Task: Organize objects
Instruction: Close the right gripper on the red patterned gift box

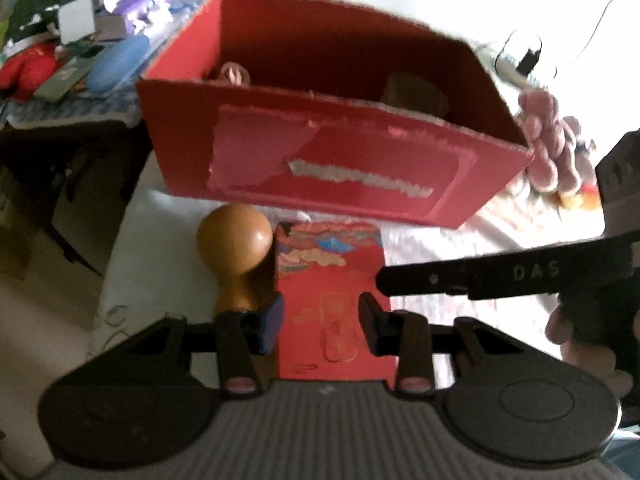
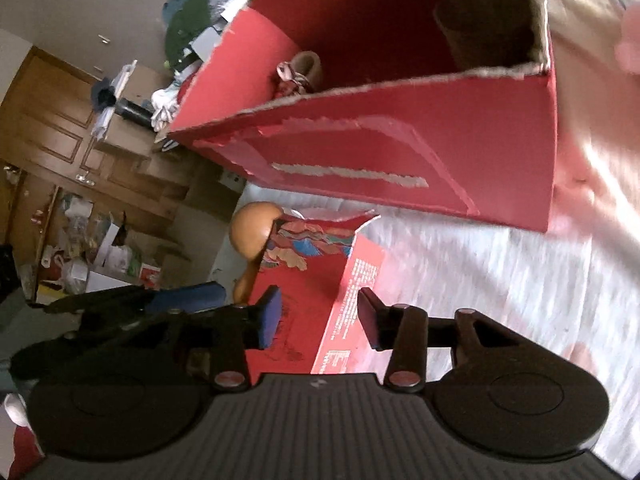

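Observation:
A small red printed box (image 1: 332, 300) lies on the white bedspread in front of a large open red cardboard box (image 1: 332, 148). My left gripper (image 1: 320, 322) is open, its pads on either side of the small box. A wooden stamp-like knob (image 1: 236, 252) stands against the box's left side. My right gripper (image 2: 318, 318) is open over the same small box (image 2: 304, 300), straddling its right top edge. The large box (image 2: 400, 152) holds a brown cup (image 2: 480, 28) and a small patterned item (image 2: 296, 72). The right gripper's finger (image 1: 500, 276) enters the left wrist view from the right.
A pink plush toy (image 1: 552, 140) lies to the right of the large box. A cluttered side table (image 1: 80, 52) with a blue case and red cloth stands at the far left. A charger and cable (image 1: 524, 56) lie behind. Wooden cabinets (image 2: 80, 140) and clutter show beyond the bed edge.

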A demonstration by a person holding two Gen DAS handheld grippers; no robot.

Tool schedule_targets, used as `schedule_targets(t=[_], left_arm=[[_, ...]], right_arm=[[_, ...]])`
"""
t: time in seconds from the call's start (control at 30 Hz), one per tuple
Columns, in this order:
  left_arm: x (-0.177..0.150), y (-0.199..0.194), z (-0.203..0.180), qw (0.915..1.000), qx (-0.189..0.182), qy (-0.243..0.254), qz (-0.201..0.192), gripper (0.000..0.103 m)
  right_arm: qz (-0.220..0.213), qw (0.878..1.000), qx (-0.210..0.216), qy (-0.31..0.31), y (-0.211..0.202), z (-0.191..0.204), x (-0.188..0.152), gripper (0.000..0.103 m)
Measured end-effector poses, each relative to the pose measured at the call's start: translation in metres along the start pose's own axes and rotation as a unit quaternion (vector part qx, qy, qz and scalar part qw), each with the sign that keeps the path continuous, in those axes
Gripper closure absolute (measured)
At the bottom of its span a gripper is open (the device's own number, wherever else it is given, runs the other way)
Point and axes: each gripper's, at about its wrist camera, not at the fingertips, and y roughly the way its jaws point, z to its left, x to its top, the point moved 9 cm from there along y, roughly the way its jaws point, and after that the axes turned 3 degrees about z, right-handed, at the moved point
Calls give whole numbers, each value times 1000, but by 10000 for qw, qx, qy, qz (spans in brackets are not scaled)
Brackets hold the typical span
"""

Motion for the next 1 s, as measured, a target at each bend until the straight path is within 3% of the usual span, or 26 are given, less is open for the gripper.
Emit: schedule_targets(t=[0.37,0.5,0.6,1.0], left_arm=[[3,20,-3,9983,-510,144,236,60],[4,16,-12,9976,-470,443,240,59],[8,7,-14,9972,-336,667,48,43],[5,24,4,9989,-375,239,144,42]], right_arm=[[-2,9995,-47,328,8,-11,-2,53],[-6,9989,-13,474,6,-17,-4,52],[-48,9989,-49,469,2,-18,-4,52],[-34,9986,-50,520,6,-28,-10,52]])
